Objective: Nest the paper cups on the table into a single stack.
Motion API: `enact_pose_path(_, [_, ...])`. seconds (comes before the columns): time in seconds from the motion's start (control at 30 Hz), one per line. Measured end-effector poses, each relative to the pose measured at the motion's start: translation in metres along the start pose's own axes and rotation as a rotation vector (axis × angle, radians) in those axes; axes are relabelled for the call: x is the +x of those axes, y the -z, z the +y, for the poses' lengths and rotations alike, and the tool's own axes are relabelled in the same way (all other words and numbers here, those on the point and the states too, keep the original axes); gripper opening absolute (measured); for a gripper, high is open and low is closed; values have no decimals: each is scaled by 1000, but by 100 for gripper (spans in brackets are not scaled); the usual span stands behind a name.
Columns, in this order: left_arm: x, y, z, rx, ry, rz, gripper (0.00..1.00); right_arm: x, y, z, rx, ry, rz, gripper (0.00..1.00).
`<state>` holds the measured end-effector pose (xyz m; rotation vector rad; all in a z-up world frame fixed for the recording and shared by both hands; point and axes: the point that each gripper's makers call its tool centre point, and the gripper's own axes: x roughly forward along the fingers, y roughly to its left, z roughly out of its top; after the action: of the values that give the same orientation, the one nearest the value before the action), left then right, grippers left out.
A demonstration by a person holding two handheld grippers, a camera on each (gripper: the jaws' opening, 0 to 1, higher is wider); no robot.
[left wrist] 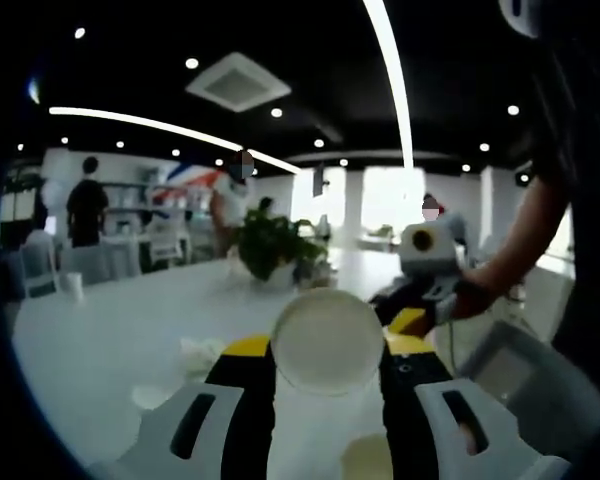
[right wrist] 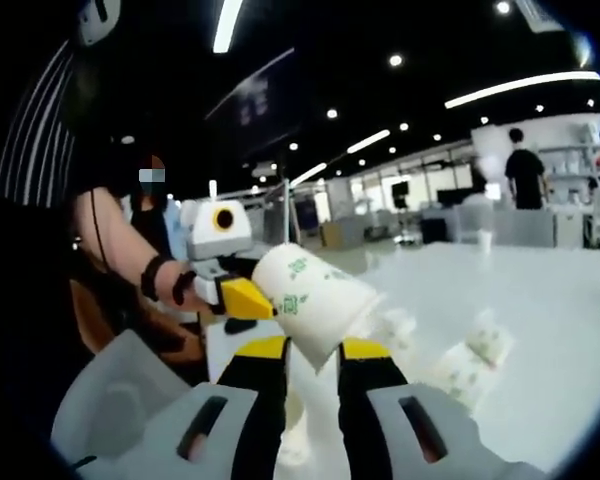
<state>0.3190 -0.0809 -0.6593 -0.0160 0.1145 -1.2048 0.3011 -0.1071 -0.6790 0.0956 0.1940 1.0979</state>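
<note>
Bright ceiling strips [left wrist: 392,80] glare; soft blur throughout — edges bend fisheye-wise.

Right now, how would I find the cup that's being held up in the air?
Start at the big white table. At its near edge, the right gripper pokes up with yellow-tipped black jaws. Pinched between them is the paper cup, white with green print. Unlike the paper cups lying on the table, it is lifted off the table and tilted, with its bottom towards the left gripper.

You're in a big open office or showroom hall — black ceiling [left wrist: 310,70] with strip lights [left wrist: 392,75], white bench [left wrist: 130,320], potted plant [left wrist: 272,245], chairs [left wrist: 38,262], people standing about.
</note>
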Motion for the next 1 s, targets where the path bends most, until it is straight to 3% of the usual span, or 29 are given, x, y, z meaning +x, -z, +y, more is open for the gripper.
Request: enact_pose_path(1.0, [-8,10,6,-54,-36,11,40,-4,-8,23,-79,-81,12,0])
